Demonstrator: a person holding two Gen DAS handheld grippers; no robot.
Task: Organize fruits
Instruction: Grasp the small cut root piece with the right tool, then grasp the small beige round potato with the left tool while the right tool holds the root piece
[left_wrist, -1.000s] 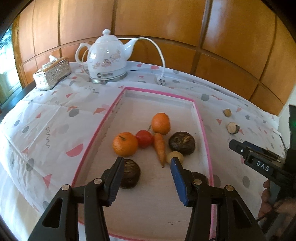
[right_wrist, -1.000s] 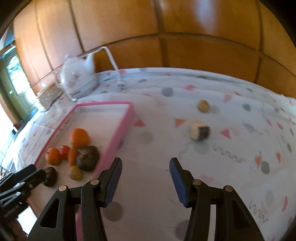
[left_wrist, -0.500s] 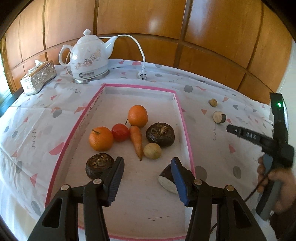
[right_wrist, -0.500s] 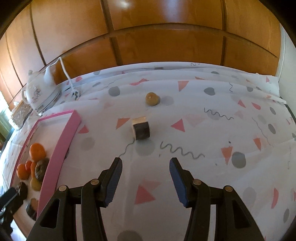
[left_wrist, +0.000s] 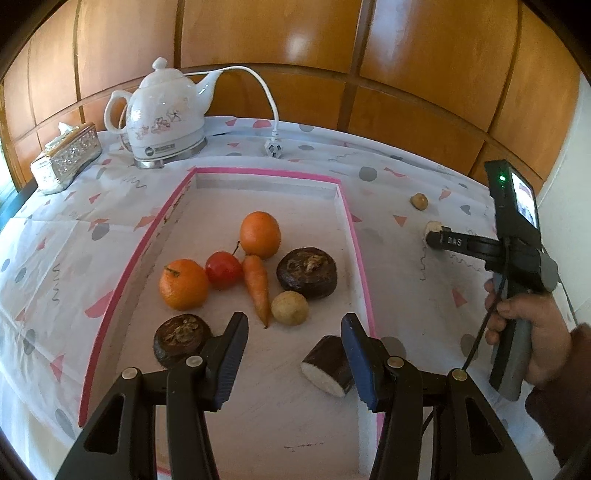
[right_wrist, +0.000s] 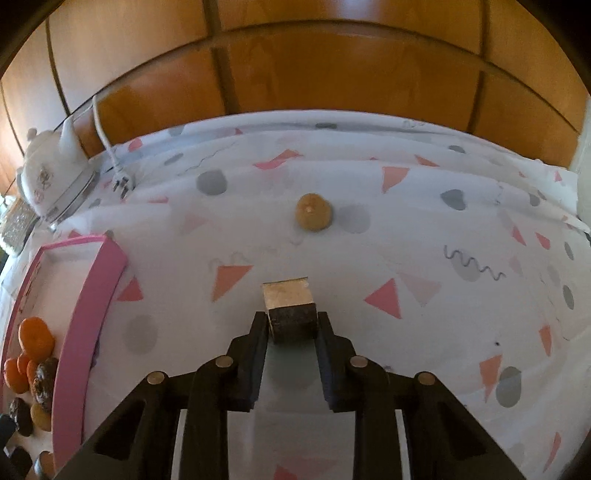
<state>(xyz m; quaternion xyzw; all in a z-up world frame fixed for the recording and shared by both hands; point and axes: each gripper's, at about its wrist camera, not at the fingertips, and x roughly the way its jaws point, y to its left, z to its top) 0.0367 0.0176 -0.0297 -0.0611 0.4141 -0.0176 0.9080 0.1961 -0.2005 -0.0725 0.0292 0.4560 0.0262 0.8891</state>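
My right tongs (right_wrist: 291, 325) grip the cut chunk (right_wrist: 290, 308) on the desk (right_wrist: 406, 236), bound for the pink tray (left_wrist: 354, 236) at left, where my left tongs (left_wrist: 293, 354) hang open over 7 pieces.

the left gripper (left_wrist: 293, 354) sits at the bottom centre of its frame, jaws spread wide and holding nothing. the right gripper (right_wrist: 291, 326) (gripped by a hand (left_wrist: 528, 325) at right) is clamped on a piece.
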